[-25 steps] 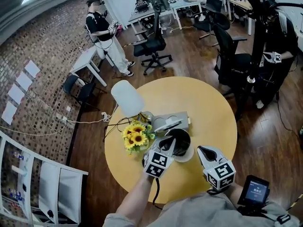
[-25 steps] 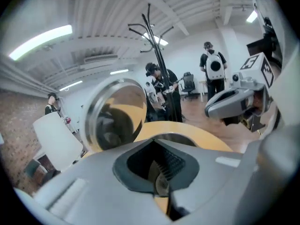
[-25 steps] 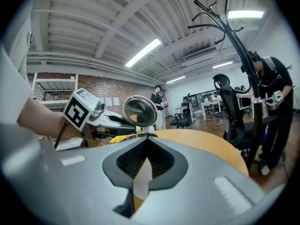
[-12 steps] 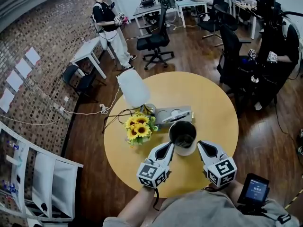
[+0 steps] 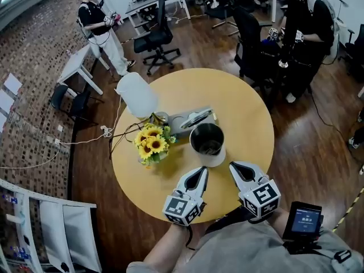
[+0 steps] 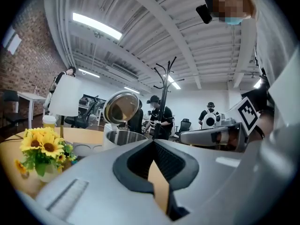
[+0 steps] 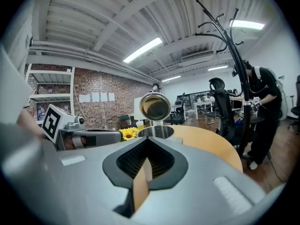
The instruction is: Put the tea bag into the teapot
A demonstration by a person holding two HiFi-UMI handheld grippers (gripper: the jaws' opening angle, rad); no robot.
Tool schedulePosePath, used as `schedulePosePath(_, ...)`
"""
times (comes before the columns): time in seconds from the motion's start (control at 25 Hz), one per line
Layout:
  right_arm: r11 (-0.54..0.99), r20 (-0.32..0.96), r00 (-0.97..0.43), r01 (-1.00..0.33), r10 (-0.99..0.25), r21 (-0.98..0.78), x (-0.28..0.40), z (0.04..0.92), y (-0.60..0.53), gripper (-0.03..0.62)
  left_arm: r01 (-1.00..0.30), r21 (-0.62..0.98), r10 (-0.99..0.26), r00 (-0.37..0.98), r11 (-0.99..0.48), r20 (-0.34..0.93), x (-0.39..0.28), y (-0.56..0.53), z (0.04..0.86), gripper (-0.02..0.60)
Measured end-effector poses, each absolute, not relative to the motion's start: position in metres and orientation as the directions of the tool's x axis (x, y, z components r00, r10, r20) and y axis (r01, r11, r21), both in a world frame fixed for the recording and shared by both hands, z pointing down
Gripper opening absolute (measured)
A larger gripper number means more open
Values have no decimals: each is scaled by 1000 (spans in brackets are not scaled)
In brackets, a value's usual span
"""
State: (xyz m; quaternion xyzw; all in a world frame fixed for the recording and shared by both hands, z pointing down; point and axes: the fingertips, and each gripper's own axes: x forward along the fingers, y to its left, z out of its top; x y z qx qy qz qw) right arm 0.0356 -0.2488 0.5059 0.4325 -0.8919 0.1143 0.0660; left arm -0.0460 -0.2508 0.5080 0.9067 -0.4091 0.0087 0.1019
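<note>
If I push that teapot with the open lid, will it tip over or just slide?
The teapot looks wide and squat, so it would probably slide rather than tip. Its metal-looking inside hints at some weight. The raised lid seems hinged and may drop if jolted.

The round yellow worktop (image 5: 239, 107) stands on a dark wood floor (image 5: 296, 147). Near its middle sits the teapot (image 5: 211, 159), its mouth open. Just behind the teapot lies a grey tray (image 5: 190, 120). Left of the teapot stand sunflowers (image 5: 149, 144), and behind them a white lamp (image 5: 136, 94) stands near the far-left edge. A black cable (image 5: 122, 136) runs off that side.
</note>
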Motion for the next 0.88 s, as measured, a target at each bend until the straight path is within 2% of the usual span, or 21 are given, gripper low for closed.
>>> schedulePosePath(0.36,621,226,-647,-762,-728,-183,46,517,-178,9,-743,189,-731,668,-643,140,-18,-172,519,0)
schedulePosePath(0.88,693,216,-737,-675,-640,-252,103,543,-25,9,-829,181,-809,558,-530,187,37,0,538,0)
